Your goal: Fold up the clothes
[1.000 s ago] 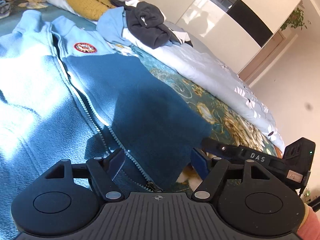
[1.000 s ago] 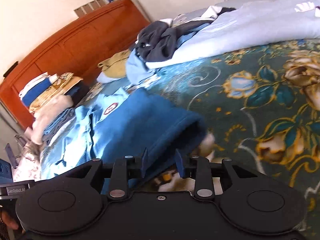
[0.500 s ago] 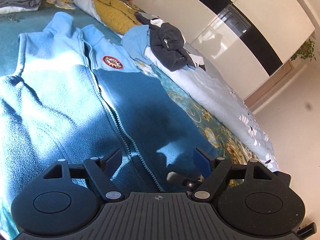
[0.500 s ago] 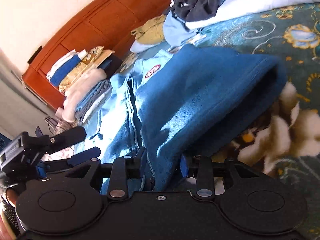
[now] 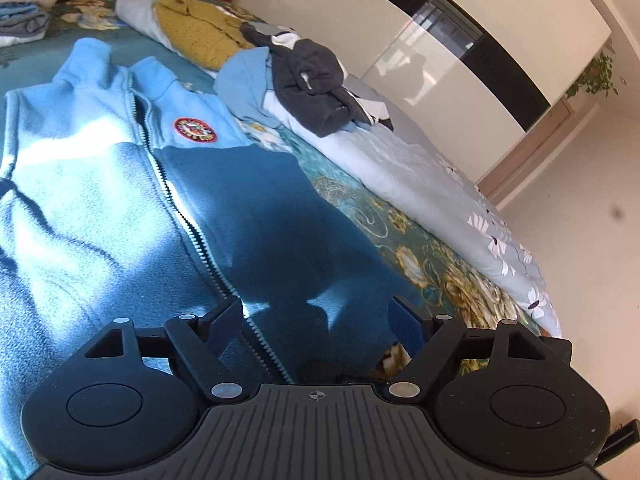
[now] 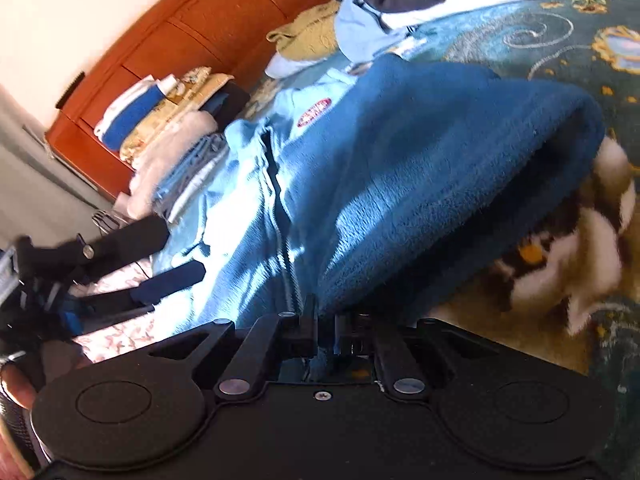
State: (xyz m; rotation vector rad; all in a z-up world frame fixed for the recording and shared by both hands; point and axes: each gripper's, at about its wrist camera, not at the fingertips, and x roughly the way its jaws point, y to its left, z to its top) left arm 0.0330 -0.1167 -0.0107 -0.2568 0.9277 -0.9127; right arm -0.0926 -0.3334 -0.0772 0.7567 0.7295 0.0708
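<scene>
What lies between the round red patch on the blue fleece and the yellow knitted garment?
In the left wrist view, the fleece's light blue collar and a strip of floral bedspread lie between the patch and the yellow knit.

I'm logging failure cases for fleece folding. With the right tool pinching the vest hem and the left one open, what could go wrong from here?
1. The right tool grips only a narrow bit of the blue fleece vest's hem; thick fleece could slip out mid-fold.
2. The left tool is open, holding nothing, so a one-sided lift may skew the fold along the zipper.
3. The raised panel could drag toward the unfolded clothes pile nearby.
</scene>
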